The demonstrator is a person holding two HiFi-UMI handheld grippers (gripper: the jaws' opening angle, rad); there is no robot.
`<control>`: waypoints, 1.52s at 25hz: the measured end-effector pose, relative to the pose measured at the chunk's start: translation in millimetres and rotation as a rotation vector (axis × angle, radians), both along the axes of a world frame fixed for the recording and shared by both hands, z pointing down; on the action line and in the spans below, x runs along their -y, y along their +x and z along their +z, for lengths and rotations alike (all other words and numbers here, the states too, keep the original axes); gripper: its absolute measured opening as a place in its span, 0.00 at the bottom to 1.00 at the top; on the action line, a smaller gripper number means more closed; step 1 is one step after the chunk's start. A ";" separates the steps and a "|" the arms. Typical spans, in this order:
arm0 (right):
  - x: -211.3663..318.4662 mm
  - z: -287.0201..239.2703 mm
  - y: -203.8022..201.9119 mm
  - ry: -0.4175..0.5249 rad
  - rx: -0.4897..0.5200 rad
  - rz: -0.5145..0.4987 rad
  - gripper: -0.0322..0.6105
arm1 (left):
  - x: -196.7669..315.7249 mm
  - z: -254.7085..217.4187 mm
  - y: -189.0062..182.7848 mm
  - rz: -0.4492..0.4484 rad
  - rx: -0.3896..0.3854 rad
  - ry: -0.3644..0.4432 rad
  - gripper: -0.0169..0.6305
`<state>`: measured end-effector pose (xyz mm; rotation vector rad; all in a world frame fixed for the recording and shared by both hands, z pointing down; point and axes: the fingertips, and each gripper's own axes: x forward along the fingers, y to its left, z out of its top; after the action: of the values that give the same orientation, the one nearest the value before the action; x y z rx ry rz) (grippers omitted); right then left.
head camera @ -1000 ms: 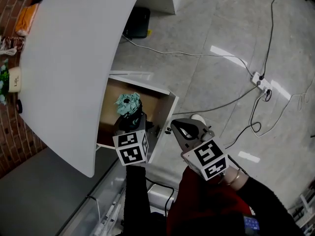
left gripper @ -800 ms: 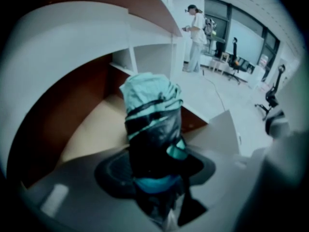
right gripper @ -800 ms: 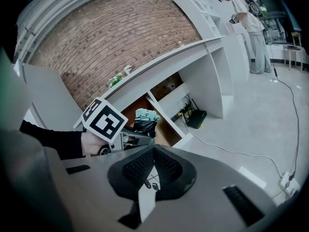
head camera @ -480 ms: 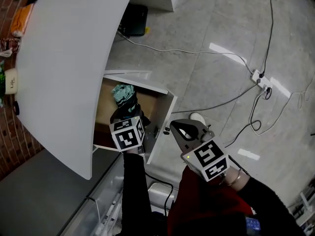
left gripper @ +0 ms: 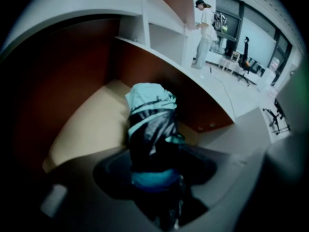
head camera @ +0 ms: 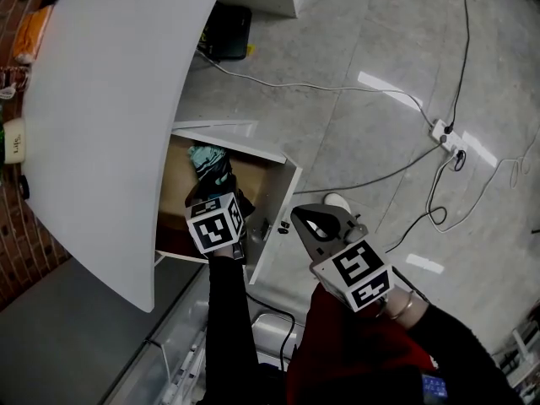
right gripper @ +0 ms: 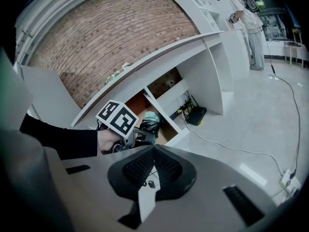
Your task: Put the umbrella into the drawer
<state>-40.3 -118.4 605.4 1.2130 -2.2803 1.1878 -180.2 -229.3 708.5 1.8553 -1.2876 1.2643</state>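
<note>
The umbrella [head camera: 211, 165], folded up small in black and light green, was down inside the open drawer [head camera: 285, 188], with its far end pointing at the tan drawer floor. I could not tell if that end was touching the floor. The left tool [head camera: 221, 199] held it by the near end, with its two jaws closed on the dark cloth and a blue part. The tool pointed steeply down, and I think that was so the umbrella could go in end first and not bump the drawer walls.

The drawer was pulled out from under the white bench [head camera: 110, 99], so it was open from above. That left room to reach in from the top, past the bench's edge.

The right tool [head camera: 295, 218] hung just beside the drawer's white front, over the grey floor [head camera: 380, 142]. Its jaws were pressed together with nothing in them. I think it was kept back there so it stayed out of the way, and so it was close enough to push the drawer shut later.

The umbrella was not let go yet, so that step was left to do
</note>
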 end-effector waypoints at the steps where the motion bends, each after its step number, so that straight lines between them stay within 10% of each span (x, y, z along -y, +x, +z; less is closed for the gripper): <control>1: -0.2 0.8 0.8 -0.002 -0.001 0.000 0.05 | 0.5 1.3 0.0 -0.001 0.003 -0.001 0.42; 17: -3.3 2.0 16.3 -0.018 0.024 0.048 0.05 | 1.6 4.3 9.1 -0.039 -0.016 0.060 0.60; 38: -15.0 -54.1 32.4 0.070 0.033 0.093 0.05 | -31.8 -112.6 24.4 -0.158 -0.250 0.258 0.55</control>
<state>-7.9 -103.5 551.3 1.3484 -2.3302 1.1764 -155.8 -197.5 595.8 1.9672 -1.4769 0.7860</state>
